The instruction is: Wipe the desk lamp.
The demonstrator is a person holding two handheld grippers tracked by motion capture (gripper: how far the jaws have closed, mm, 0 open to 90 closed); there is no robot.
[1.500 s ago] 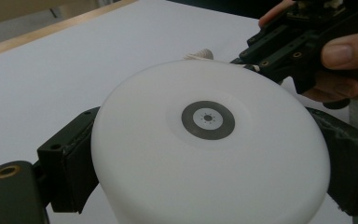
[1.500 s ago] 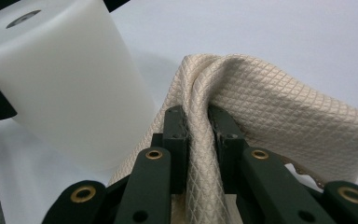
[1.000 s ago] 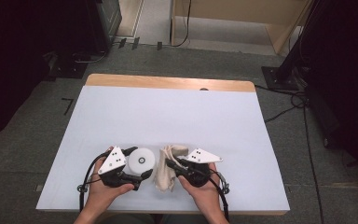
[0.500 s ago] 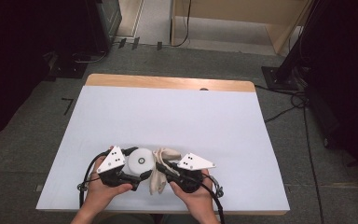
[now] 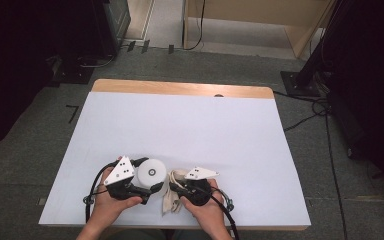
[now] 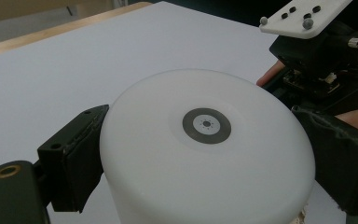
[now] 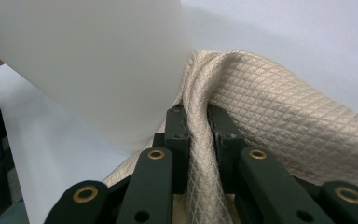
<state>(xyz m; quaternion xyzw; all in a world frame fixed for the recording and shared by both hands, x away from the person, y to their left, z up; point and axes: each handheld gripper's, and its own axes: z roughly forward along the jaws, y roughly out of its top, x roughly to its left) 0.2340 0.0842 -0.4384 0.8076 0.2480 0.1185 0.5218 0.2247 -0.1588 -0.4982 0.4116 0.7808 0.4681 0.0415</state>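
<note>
Now the right gripper (image 5: 172,186), pinching the cloth (image 7: 261,112), is sitting lower and nearer the table edge; the left gripper (image 5: 152,174) is clamping the cup (image 6: 205,154), unmoved.

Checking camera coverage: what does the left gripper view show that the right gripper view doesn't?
Left gripper view: the white container's flat top with its small grey ring, the left claw clamped on the container's sides, the right claw's marker plate, and the table's wooden far edge.

Right gripper view: the beige quilted cloth with a fold pinched in the right claw, weave clearly visible.

Shared: the white container, seen here from the side, and the white table surface.
</note>
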